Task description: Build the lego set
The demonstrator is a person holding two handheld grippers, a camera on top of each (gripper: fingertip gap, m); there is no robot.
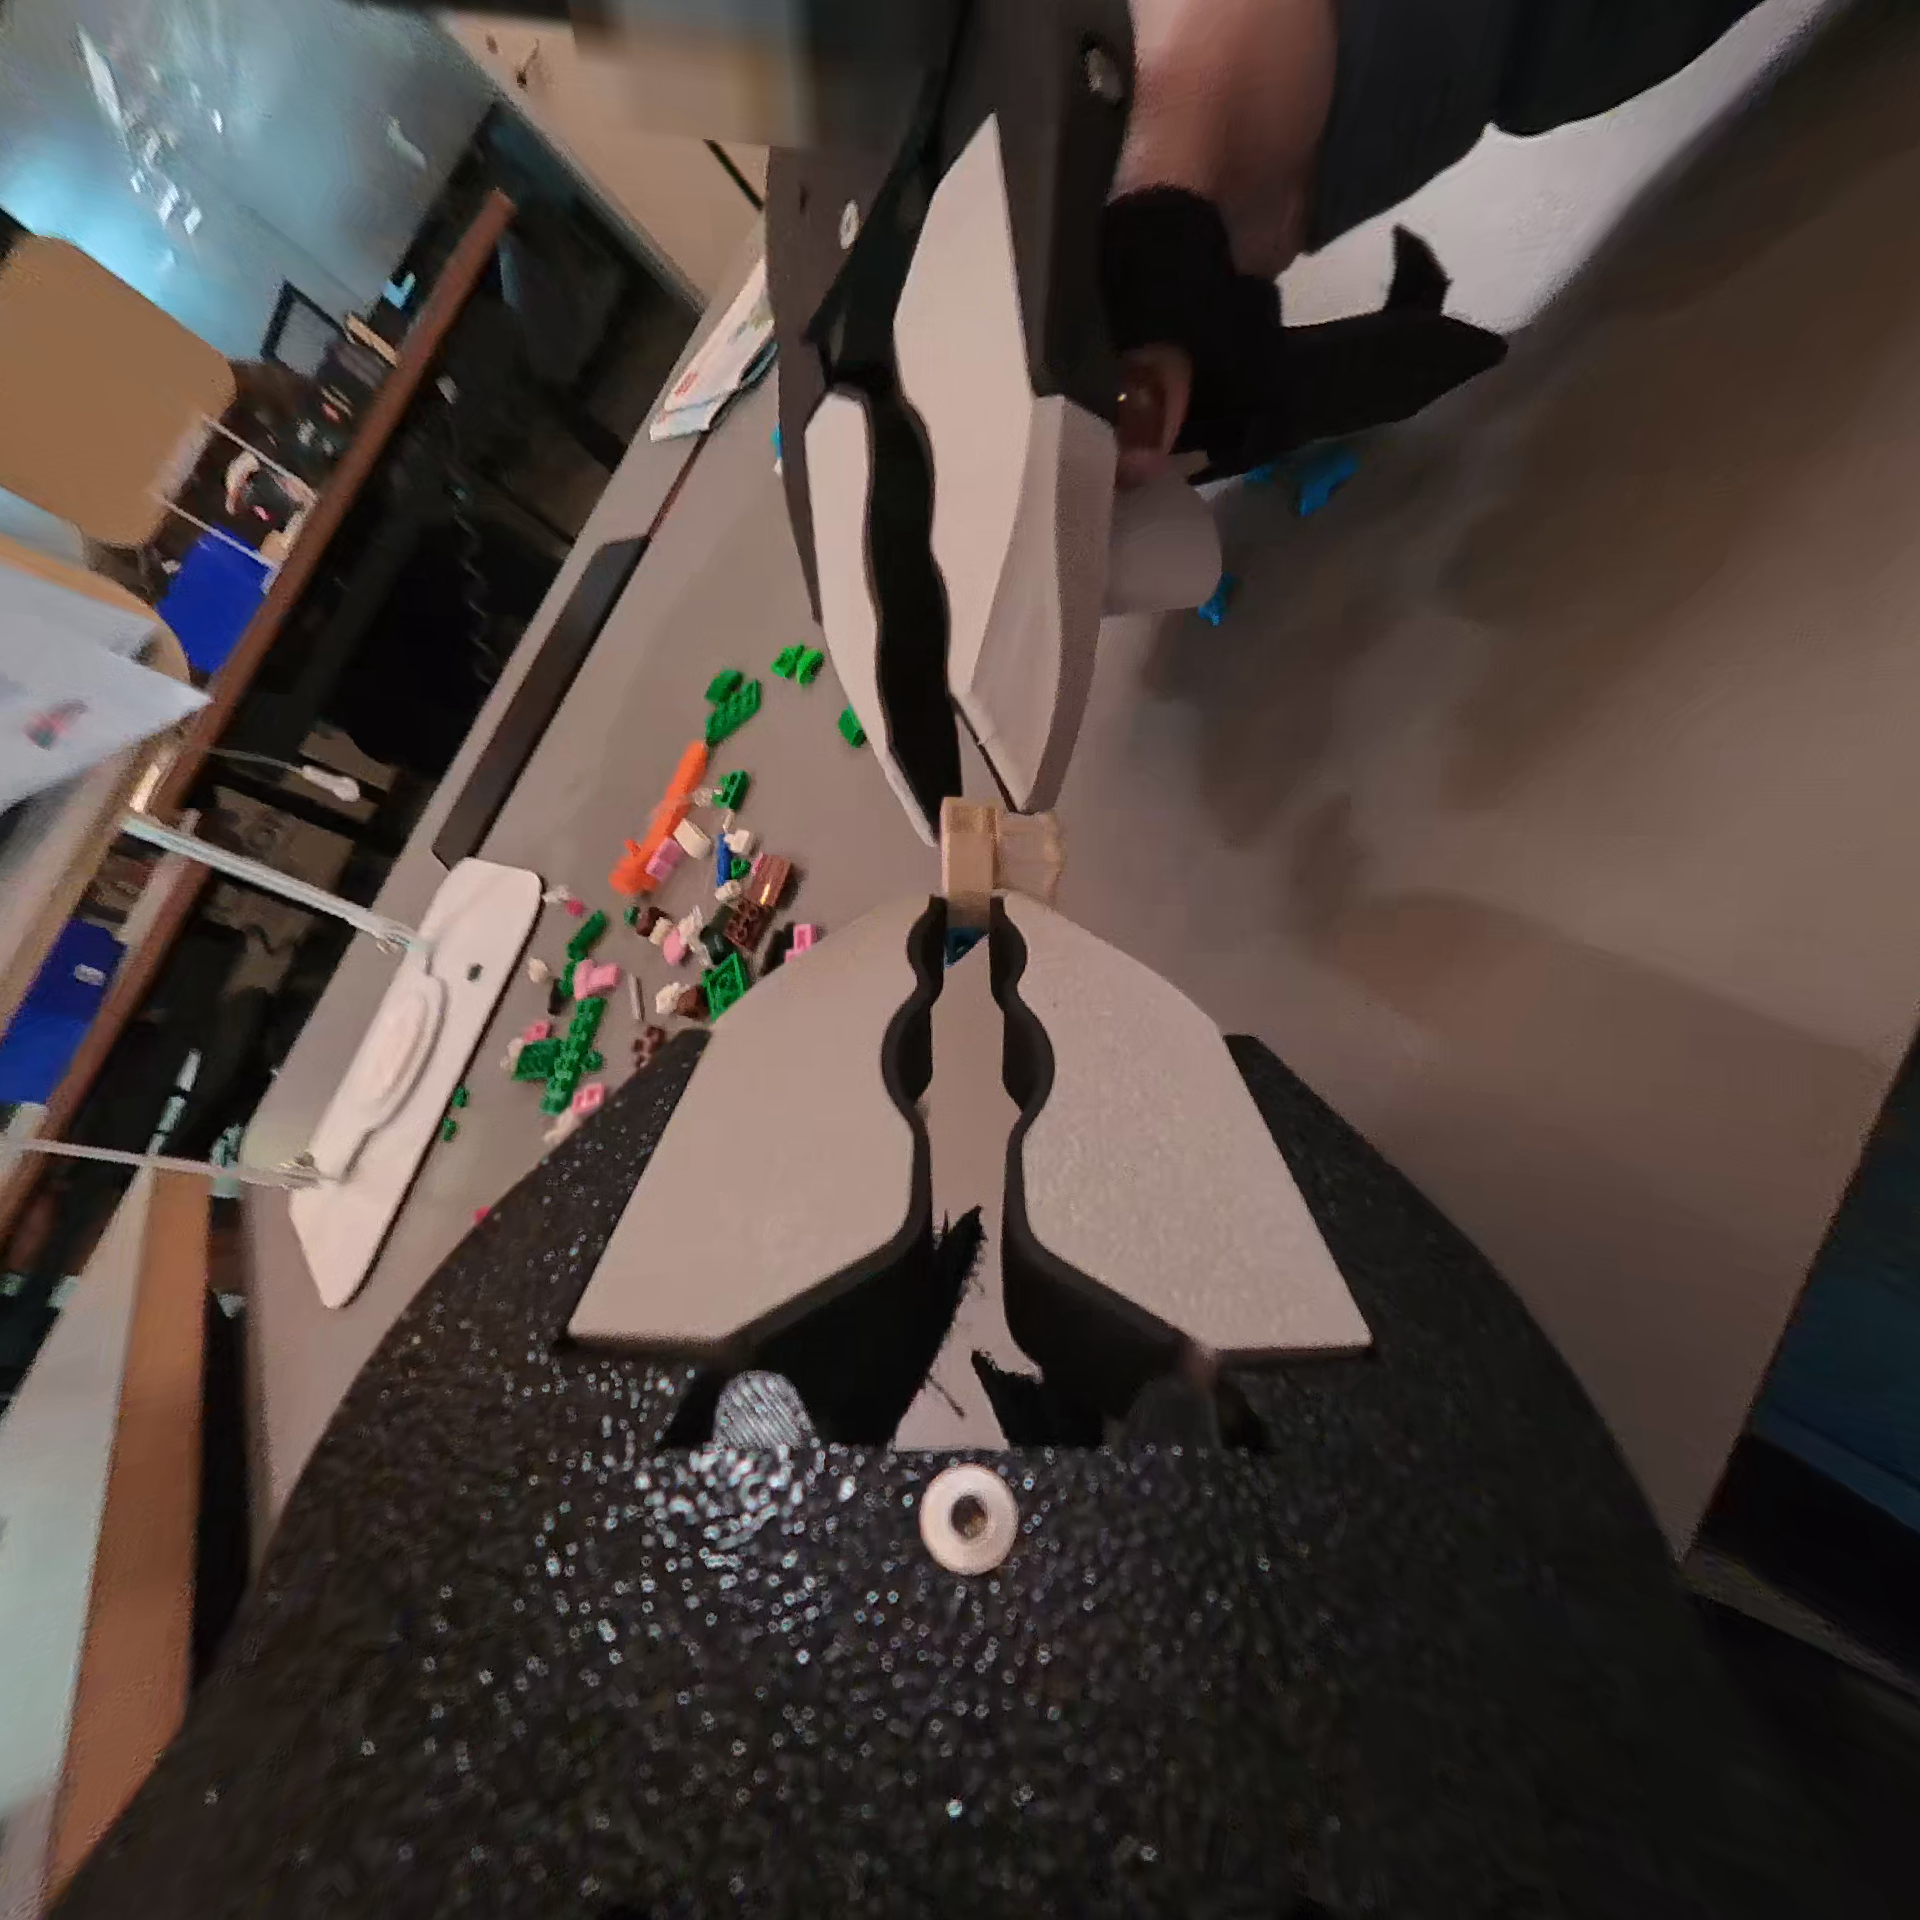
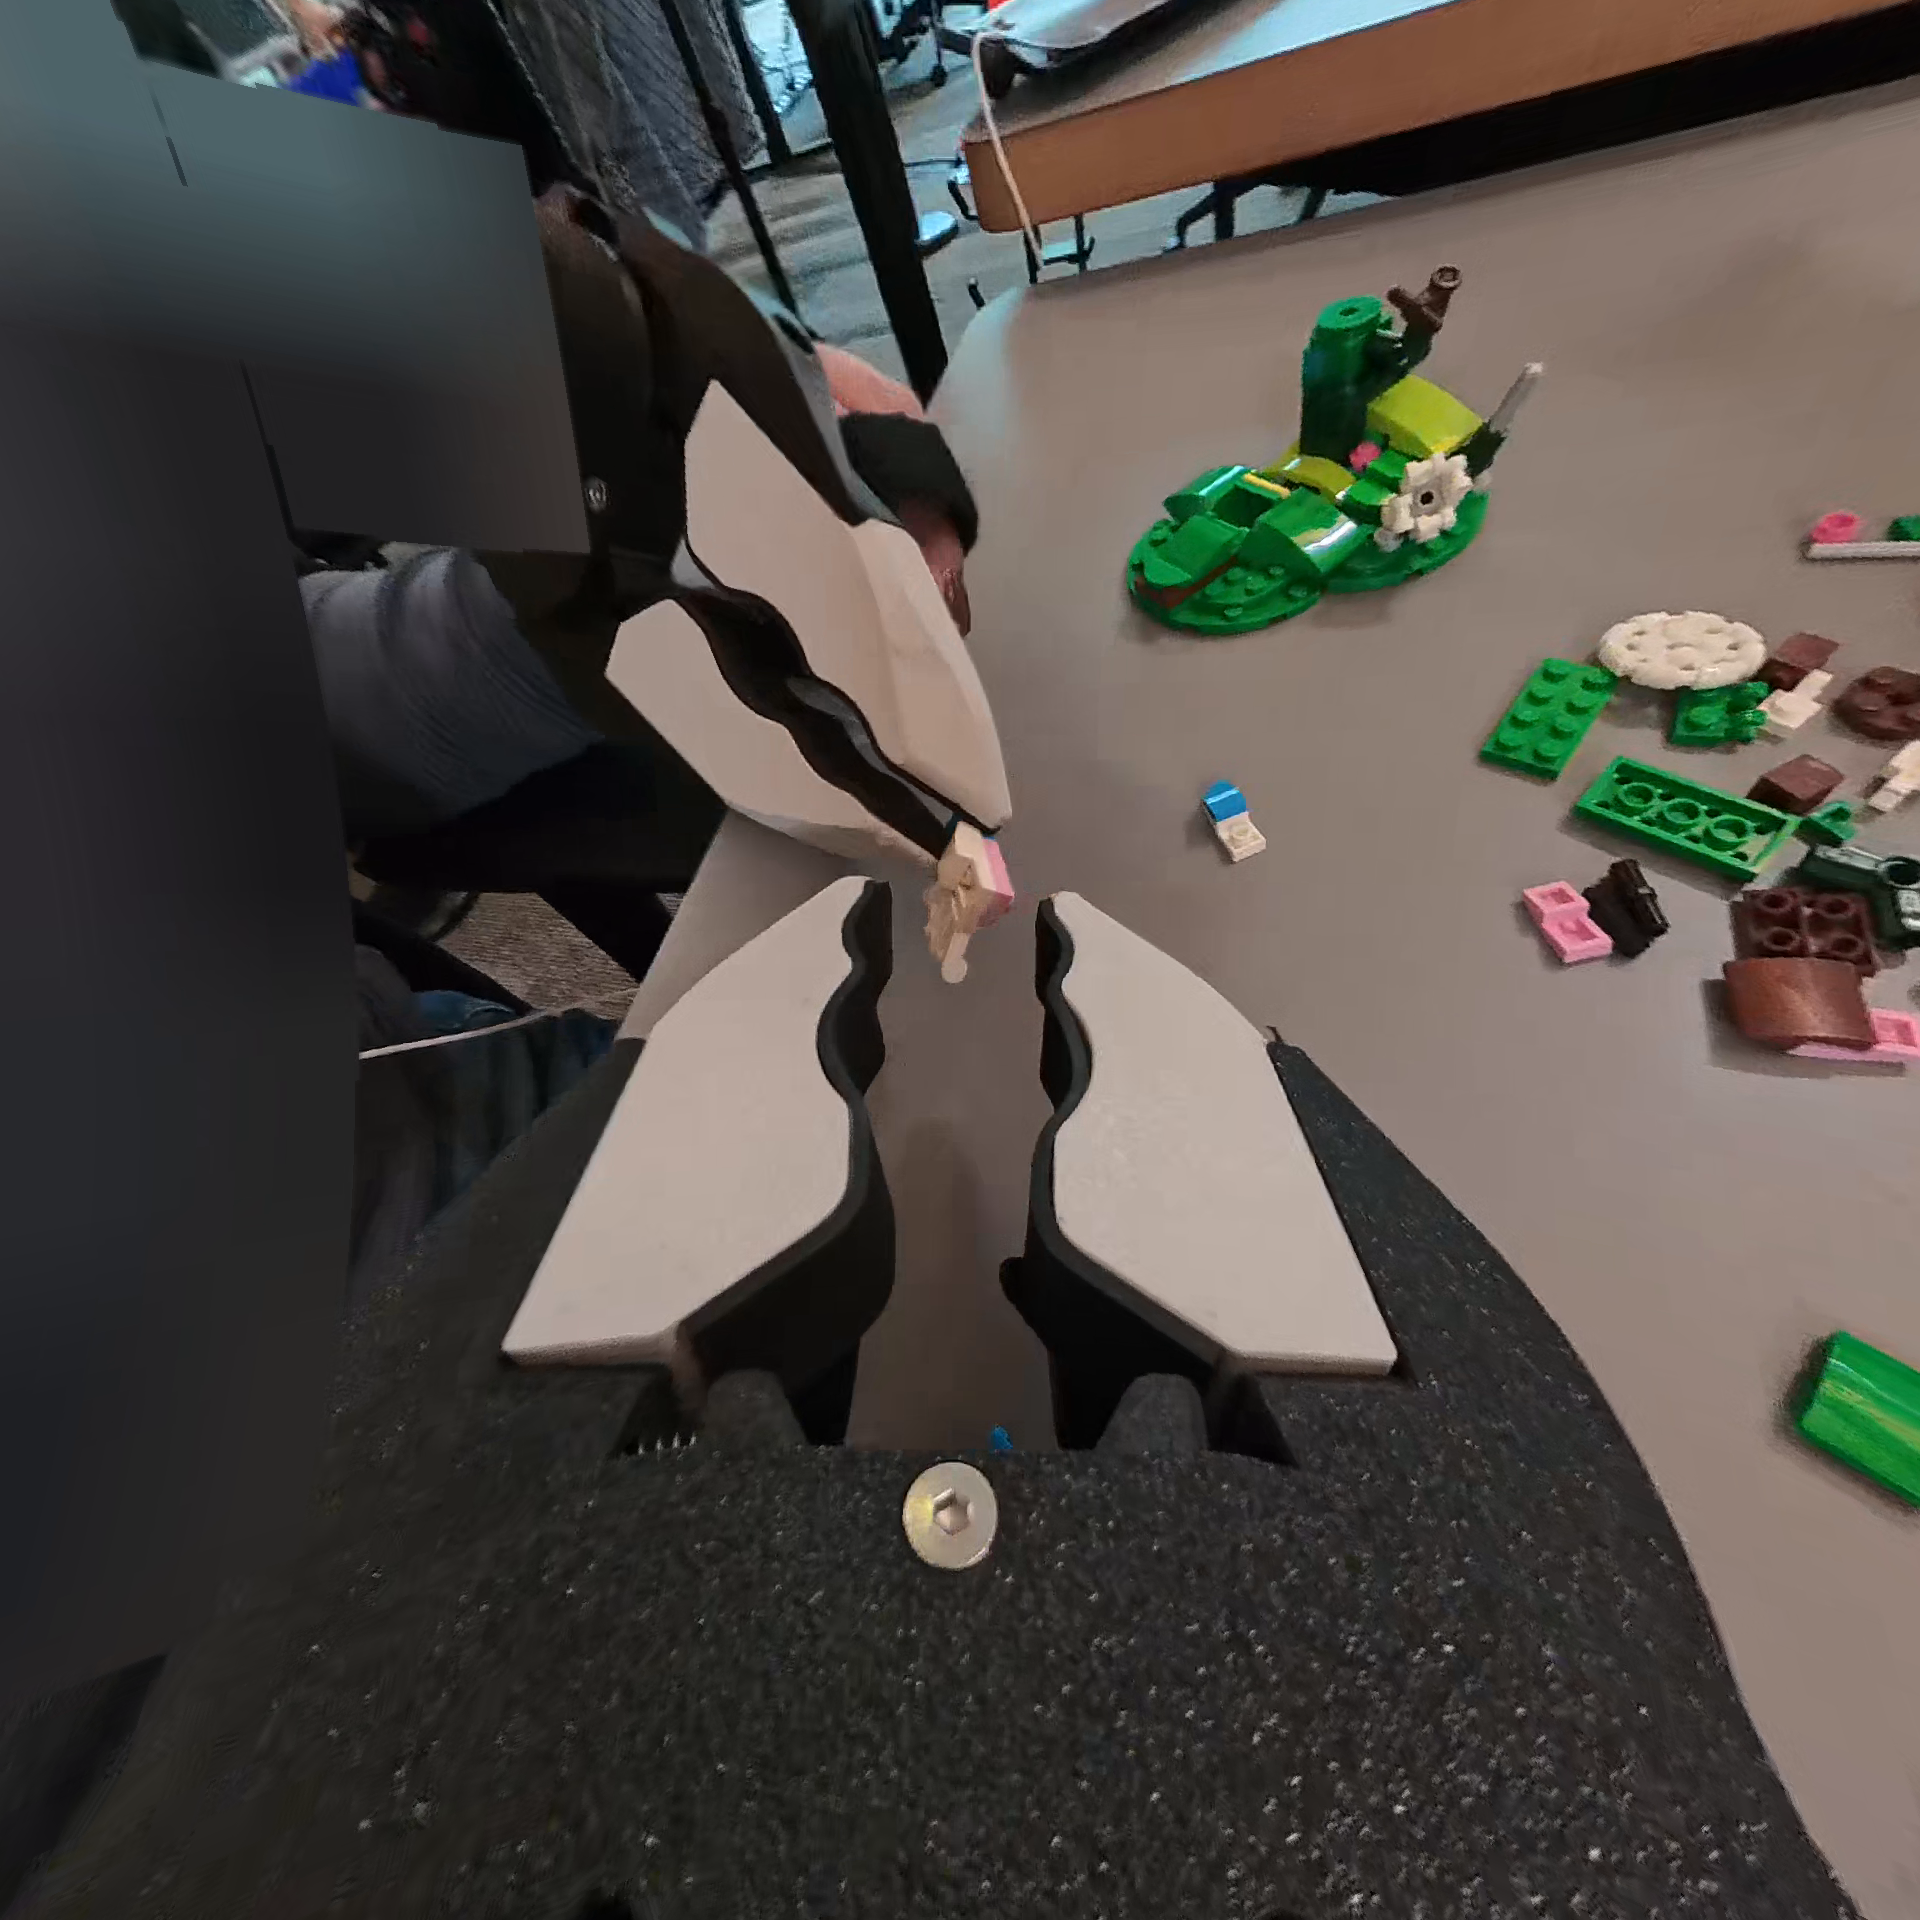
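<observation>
The left gripper (image 1: pixel 966 914) is squeezed almost shut on a tiny stack of cream, pink and blue plastic bricks (image 1: pixel 992 857), pinching only its bottom edge. It holds the stack up in the air, above the grey counter (image 1: pixel 1455 831). The right gripper (image 2: pixel 961 909) is open, with a wide gap between its white fingers and nothing in it. Its tips sit on either side of the little stack, very close, but I cannot tell if they touch it.

What could go wrong: the stack is so small and held by so little that a bump from the right gripper could knock it loose or snap the bricks apart. A push from the side could twist it. If it falls, it may bounce off the counter edge. The half-built green plastic model with a white flower (image 2: pixel 1340 488) waits far off on the counter, beside loose green, brown and pink bricks (image 2: pixel 1714 821).
</observation>
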